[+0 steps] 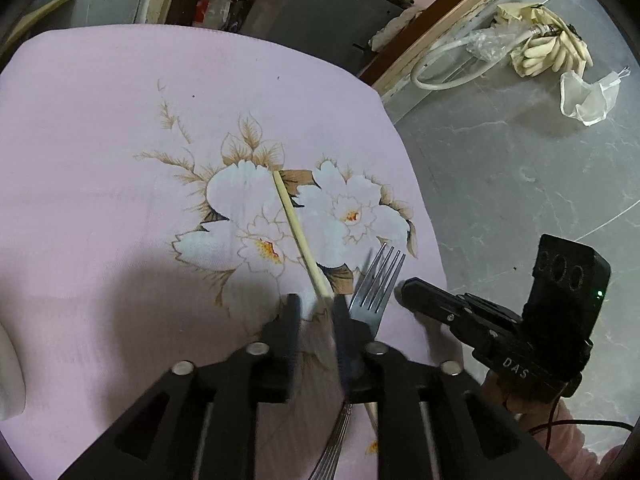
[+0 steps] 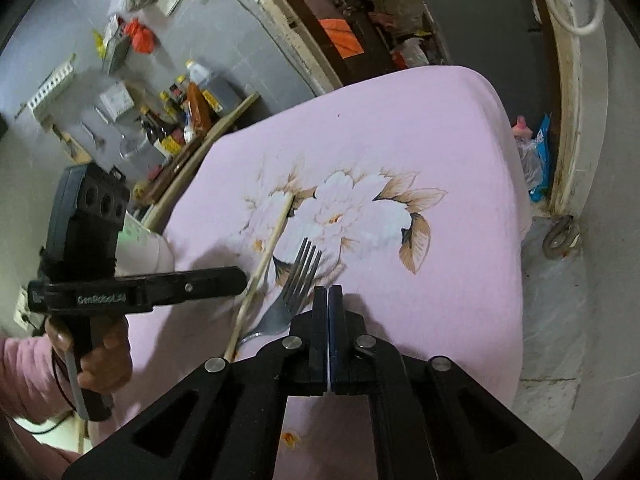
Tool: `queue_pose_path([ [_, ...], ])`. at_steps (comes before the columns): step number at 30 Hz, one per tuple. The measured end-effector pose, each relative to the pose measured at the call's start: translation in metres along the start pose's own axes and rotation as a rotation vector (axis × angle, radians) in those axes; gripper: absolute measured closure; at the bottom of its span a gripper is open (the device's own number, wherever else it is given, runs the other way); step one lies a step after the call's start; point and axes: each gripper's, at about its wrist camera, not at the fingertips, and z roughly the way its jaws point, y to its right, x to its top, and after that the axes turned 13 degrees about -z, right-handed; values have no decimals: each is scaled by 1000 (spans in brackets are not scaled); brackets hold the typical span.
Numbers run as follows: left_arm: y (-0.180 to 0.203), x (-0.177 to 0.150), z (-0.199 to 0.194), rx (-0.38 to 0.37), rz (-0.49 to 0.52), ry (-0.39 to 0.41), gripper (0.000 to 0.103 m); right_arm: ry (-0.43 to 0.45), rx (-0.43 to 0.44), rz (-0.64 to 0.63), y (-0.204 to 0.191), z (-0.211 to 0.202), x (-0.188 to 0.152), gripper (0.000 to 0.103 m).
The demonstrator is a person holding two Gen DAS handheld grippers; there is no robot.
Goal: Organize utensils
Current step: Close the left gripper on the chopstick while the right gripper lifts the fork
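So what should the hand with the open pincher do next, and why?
Probably squeeze the left gripper shut on the chopstick. Its fingers are apart with the chopstick's near end between them, so it looks lined up but not yet pinched. The fork lies just beside it on the pink cloth, so close gently to avoid nudging it. The right gripper is shut and holds nothing.
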Motion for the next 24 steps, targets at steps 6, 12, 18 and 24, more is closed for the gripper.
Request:
queue_pose_path([
  [6,2,4,4,-3,13,-5,73,24,18,32,1,7,2,85],
  [12,7,9,9,2,41,-2,74,30,47,62,4,21,8,85],
  [18,14,16,16,36,67,-14,80,24,70,67,2,29,10,87],
  [24,17,24,21,72,47,-51,92,13,10,22,-11,25,15,96],
])
